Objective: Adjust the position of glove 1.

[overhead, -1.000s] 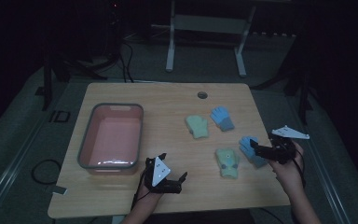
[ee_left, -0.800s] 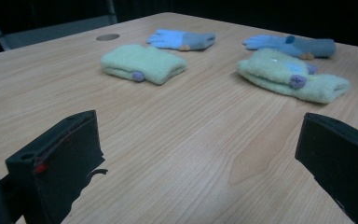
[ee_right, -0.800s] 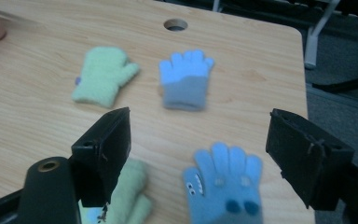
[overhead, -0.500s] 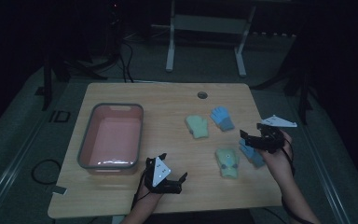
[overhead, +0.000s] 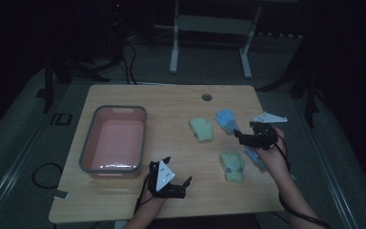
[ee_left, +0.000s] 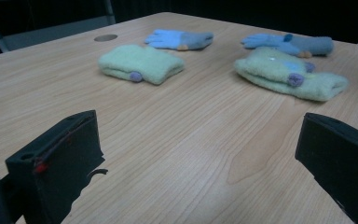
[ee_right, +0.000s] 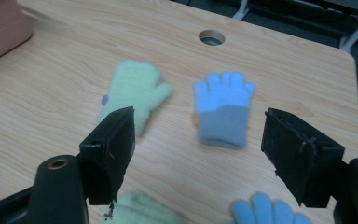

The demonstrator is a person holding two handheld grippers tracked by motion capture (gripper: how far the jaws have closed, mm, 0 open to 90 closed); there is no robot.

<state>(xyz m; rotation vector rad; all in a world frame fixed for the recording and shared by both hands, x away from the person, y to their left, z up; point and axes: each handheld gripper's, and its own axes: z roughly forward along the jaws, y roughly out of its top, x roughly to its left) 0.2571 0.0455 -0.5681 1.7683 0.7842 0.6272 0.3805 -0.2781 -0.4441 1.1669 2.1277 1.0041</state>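
No legible brand, label or writing appears on any item; a dark marking on the floor left of the table is too blurred to read. The right gripper hangs over the right part of the table, its jaws spread wide and holding nothing, aimed at the far blue glove, which lies flat just beyond it. That glove has 4 light blue fingers showing, pointing to the far edge, a grey-blue cuff toward the near side, and a small orange spot at its left edge; in the high view it lies right of centre. Just left of it lies a pale green mitten with a small purple dot on its side. Nearer the person lie a 2nd green mitten with a blue patch and a purple dot, and, just right of it, a 2nd blue glove, partly hidden under the right hand. The left gripper is low at the near edge of the table, jaws wide apart and empty, with bare wood between them. A pink tub with a grey rim stands on the left part of the table, well apart from the gloves, and is empty. A round cable hole sits near the far edge.
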